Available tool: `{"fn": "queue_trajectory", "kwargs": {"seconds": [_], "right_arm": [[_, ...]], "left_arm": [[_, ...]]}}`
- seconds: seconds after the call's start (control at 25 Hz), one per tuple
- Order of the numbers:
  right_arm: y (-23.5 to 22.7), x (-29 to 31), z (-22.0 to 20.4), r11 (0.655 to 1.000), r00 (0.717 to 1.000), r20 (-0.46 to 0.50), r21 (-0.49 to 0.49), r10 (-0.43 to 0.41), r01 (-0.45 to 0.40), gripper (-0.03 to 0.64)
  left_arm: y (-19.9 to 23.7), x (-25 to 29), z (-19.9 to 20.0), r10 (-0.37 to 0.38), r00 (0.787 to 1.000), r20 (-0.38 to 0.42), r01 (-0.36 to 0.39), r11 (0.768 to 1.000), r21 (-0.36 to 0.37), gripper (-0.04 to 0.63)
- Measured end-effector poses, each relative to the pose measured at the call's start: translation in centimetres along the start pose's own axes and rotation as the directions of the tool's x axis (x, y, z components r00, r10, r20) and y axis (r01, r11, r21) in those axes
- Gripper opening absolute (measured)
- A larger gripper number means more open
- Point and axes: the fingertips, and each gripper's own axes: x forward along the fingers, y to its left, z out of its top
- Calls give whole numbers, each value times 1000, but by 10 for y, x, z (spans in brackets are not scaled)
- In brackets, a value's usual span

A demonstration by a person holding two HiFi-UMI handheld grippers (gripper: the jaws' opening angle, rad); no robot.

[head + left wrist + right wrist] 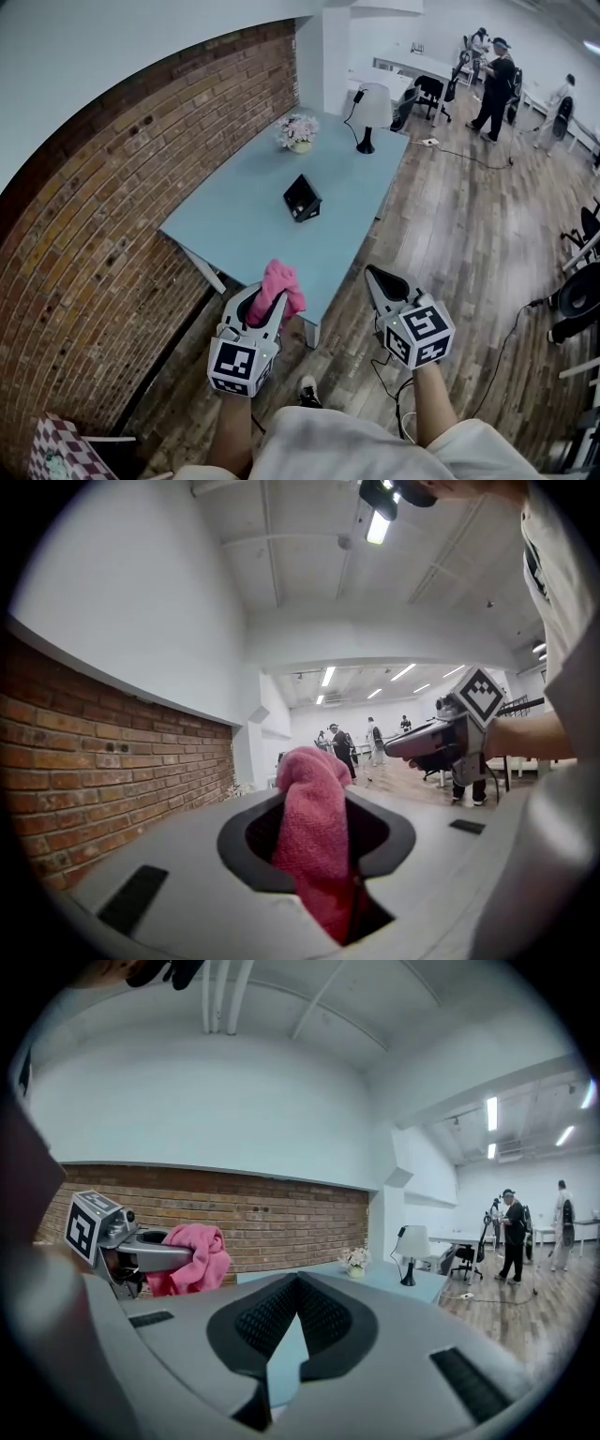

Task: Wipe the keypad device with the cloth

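The keypad device [302,197] is a small black wedge standing near the middle of the light blue table [244,211]. My left gripper [269,291] is shut on a pink cloth [279,284], just short of the table's near end; the cloth [314,832] bulges up between the jaws. My right gripper [376,275] is shut with nothing in it, level with the left one and off the table's near right corner, above the wood floor. In the right gripper view the fingertips [298,1281] meet, and the left gripper [141,1255] shows with its cloth [192,1258].
A pot of flowers [298,132] and a white lamp [371,111] stand at the table's far end. A brick wall [103,244] runs along the left. People [494,89] stand by desks and chairs at the back right. A cable [473,157] lies on the floor.
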Motion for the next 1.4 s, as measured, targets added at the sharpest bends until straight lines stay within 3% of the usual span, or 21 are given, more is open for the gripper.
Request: {"fn": "queue_trajectory", "kwargs": {"seconds": [1.0,1.4], "right_arm": [[-44,148,-4,996,993,-84,36,-83,86,8],[-62,196,-12,998,992,-112,33,-54,58,12]], "left_arm": [[119,106,-39,-59,998,-39,58,998,-34,138],[162,137,-54,-11,998,-69,8,999,-39,138]]}}
